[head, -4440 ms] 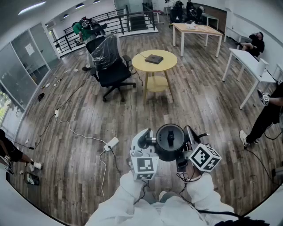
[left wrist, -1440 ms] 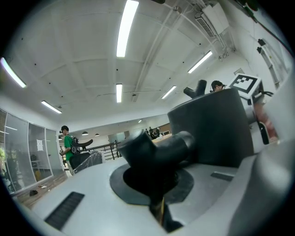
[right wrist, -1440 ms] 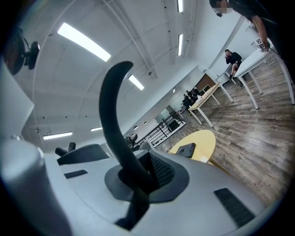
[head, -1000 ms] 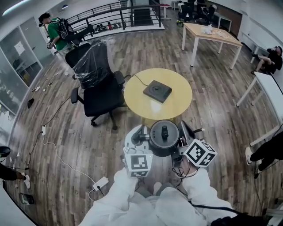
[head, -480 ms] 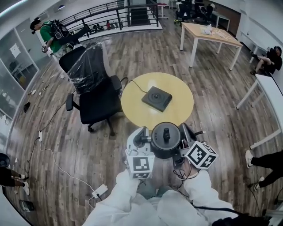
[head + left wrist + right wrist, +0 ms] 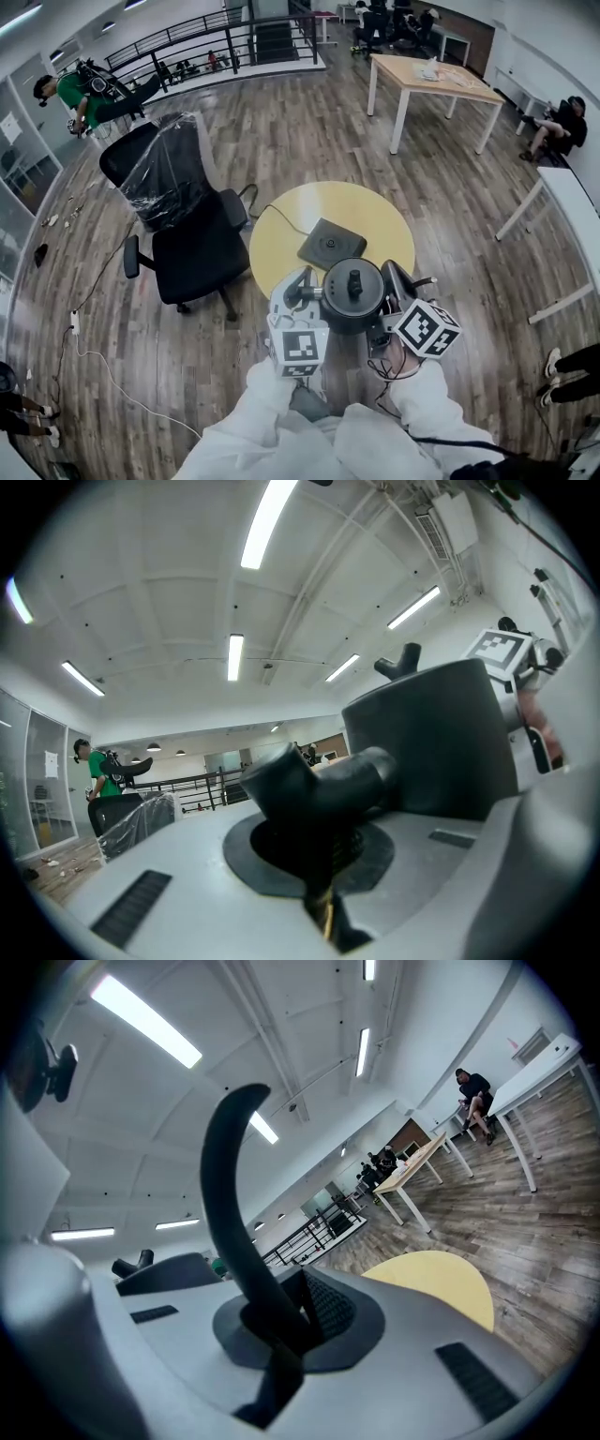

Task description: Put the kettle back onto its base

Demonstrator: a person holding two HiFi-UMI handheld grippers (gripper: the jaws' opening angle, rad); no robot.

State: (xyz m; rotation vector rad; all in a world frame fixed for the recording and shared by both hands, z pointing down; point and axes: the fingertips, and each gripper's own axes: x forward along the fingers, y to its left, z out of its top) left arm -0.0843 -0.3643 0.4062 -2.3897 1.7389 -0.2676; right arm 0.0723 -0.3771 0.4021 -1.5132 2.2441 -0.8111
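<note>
Jaws of your left gripper (image 6: 305,292) clamp the spout of the kettle (image 6: 352,295), your right gripper (image 6: 394,286) grips its handle, so it hangs between them. Just ahead lies the base (image 6: 332,246) on the round yellow table (image 6: 279,239); left of that, a plastic-wrapped chair (image 6: 187,248) stands on wood floor (image 6: 459,272).

Matt black plastic kettle (image 6: 351,295), smooth yellow table (image 6: 375,220), wood-plank floor (image 6: 281,131).

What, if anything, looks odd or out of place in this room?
The chair left of the table has clear plastic film over its backrest, like shipping wrap. Nothing looks spilled or broken.
</note>
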